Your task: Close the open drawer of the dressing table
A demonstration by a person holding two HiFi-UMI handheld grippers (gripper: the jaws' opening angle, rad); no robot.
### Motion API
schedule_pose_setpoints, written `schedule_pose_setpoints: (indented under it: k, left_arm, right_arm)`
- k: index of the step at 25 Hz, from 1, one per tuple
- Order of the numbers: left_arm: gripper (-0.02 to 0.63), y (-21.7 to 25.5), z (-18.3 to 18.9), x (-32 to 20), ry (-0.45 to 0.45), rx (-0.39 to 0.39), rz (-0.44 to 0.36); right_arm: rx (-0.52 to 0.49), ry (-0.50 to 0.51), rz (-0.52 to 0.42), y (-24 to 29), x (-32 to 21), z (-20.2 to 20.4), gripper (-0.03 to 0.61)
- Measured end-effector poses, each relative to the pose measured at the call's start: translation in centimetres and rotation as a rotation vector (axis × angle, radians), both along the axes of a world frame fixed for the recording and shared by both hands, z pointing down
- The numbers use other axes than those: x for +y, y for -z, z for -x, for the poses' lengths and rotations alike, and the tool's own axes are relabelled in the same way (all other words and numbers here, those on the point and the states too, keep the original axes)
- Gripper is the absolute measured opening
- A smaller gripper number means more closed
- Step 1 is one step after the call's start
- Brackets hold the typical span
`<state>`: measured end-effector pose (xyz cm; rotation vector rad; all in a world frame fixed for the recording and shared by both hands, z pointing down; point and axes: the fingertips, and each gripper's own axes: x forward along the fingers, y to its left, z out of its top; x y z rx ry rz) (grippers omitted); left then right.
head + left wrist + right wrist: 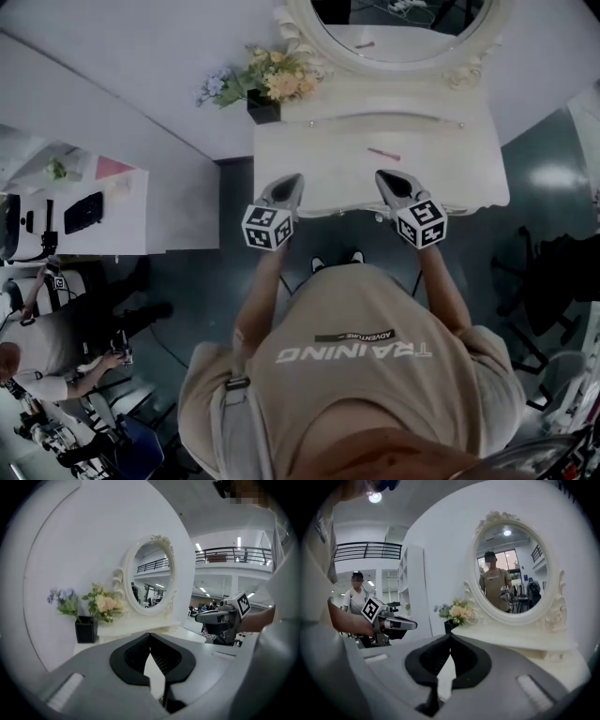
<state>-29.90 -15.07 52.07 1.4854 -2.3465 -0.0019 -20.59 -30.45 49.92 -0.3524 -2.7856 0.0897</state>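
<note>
The white dressing table stands against the wall, with its oval mirror at the back. My left gripper and right gripper hover side by side over the table's front edge, pointing at the mirror. Each has its jaw tips touching and nothing between them, as the left gripper view and the right gripper view show. Each gripper view also shows the other gripper: the right gripper and the left gripper. The drawer sits below the front edge; I cannot tell how far out it stands.
A black vase of flowers stands at the table's back left corner. A thin pink stick lies on the top. A white desk stands to the left, people sit at the lower left, and a dark chair is at the right.
</note>
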Motion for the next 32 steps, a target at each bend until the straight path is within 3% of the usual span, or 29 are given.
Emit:
schedule_pose_setpoints:
  k: [6,11,18,23,32]
  left_arm:
    - [0.006,9.1,2.1,-0.9,-0.011,-0.205,-0.045]
    - [0.006,15.7,2.2,-1.0,-0.007,-0.29,-0.14]
    - [0.006,19.5,2.8,-1.4,0.016,-0.437,-0.128]
    - [0.006,19.9,2.3,-1.2,0.022,-0.464,-0.119]
    - [0.006,18.1,2.6,-0.7,0.027,-0.424,-0.1]
  right_arm:
    - [-0.12,-0.004,-0.09,6.9,-0.7,2.1,0.0]
    - [-0.215,-0.021,-0.126,12.1,-1.0,2.8,0.0]
    - [-0.379,-0.059,-0.008,17.7,-1.9,3.0,0.0]
    - [-0.371,-0.075,-0.038,17.5,-2.0,2.7,0.0]
    - [-0.317,-0.055,-0.038,15.5,-1.5,3.1,0.0]
